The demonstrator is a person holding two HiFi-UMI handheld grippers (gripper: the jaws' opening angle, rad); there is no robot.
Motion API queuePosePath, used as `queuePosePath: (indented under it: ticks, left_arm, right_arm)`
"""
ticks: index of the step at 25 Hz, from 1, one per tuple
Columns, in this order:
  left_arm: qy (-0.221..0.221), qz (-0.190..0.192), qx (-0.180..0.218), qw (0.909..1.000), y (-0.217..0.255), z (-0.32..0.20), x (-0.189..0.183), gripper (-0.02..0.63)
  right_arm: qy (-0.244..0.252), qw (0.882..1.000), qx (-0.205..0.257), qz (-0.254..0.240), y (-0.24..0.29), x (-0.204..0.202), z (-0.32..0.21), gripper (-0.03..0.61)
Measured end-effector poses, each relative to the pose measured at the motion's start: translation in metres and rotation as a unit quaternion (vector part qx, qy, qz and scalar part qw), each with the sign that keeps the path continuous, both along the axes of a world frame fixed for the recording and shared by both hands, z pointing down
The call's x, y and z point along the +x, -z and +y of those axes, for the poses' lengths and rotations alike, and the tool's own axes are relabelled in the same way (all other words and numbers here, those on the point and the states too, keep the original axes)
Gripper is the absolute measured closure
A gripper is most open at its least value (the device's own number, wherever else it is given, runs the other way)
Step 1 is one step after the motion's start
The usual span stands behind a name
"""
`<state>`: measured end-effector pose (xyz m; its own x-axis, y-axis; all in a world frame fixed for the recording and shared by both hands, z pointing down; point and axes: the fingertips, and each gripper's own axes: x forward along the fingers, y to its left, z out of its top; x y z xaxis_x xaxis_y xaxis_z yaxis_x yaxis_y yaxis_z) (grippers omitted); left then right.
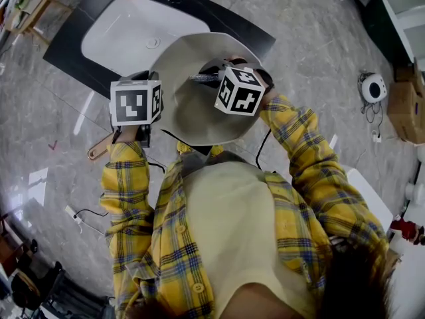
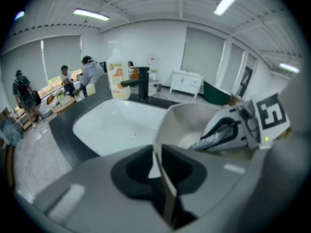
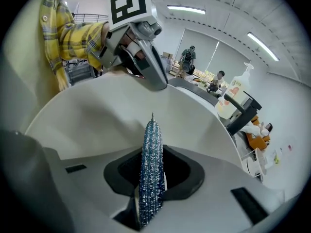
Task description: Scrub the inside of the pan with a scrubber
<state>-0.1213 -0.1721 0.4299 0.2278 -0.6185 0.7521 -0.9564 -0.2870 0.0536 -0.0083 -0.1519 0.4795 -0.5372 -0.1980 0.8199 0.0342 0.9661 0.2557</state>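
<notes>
Left gripper view, left to right: white sink (image 2: 114,123) at left. Soap bottle (image 2: 118,79) and black faucet (image 2: 139,84) stand behind it. At centre your left gripper (image 2: 156,166) is clenched on the thin rim of the pan (image 2: 187,118), the wall running between the jaws. At right your right gripper (image 2: 214,137) reaches into the pan with the scrubber (image 2: 224,132), a silvery wad.

Head view: the marker cubes cover both sets of jaws, so no grip reads here. What it adds is the pan's wooden handle (image 1: 99,150), poking out at lower left below the left cube. It also shows the pan tipped up at frame centre, partly over the sink's near edge.

Right gripper view: jaws clamped on the scrubber, seen edge-on, blue-silver and sparkly. Its tip points at the pan's inner wall; contact cannot be resolved. The left gripper shows at upper left, on the far rim.

Edges and room: the pan rim arcs wide around the scrubber, with bare inner wall on both sides. A dark counter (image 2: 63,130) borders the sink. Open marble floor (image 1: 312,52) lies at the upper right of the head view.
</notes>
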Motion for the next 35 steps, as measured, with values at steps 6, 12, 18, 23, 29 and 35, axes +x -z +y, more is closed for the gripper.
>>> queuePosePath:
  ticks: [6, 12, 18, 23, 29, 35]
  left_arm:
    - [0.0, 0.0, 0.0, 1.0, 0.0, -0.001, 0.0, 0.555]
    - [0.0, 0.0, -0.001, 1.0, 0.0, -0.001, -0.001, 0.555]
    - [-0.001, -0.001, -0.001, 1.0, -0.001, -0.001, -0.001, 0.555]
    - [-0.001, -0.003, -0.002, 1.0, -0.002, -0.002, -0.001, 0.555]
    - [-0.001, -0.008, -0.001, 1.0, -0.002, 0.0, -0.001, 0.555]
    - [-0.001, -0.009, -0.002, 1.0, -0.003, -0.002, -0.002, 0.555]
  right_arm:
    - [0.031, 0.999, -0.028, 0.008, 0.001, 0.002, 0.011, 0.494]
    - [0.071, 0.996, -0.058, 0.016, 0.002, 0.003, 0.027, 0.494]
    - [0.114, 0.989, -0.094, 0.022, 0.002, 0.006, 0.047, 0.494]
    - [0.145, 0.982, -0.117, 0.031, 0.002, 0.008, 0.063, 0.494]
    - [0.175, 0.972, -0.154, 0.045, 0.001, 0.014, 0.082, 0.494]
    - [0.206, 0.954, -0.208, 0.069, 0.001, 0.022, 0.101, 0.494]
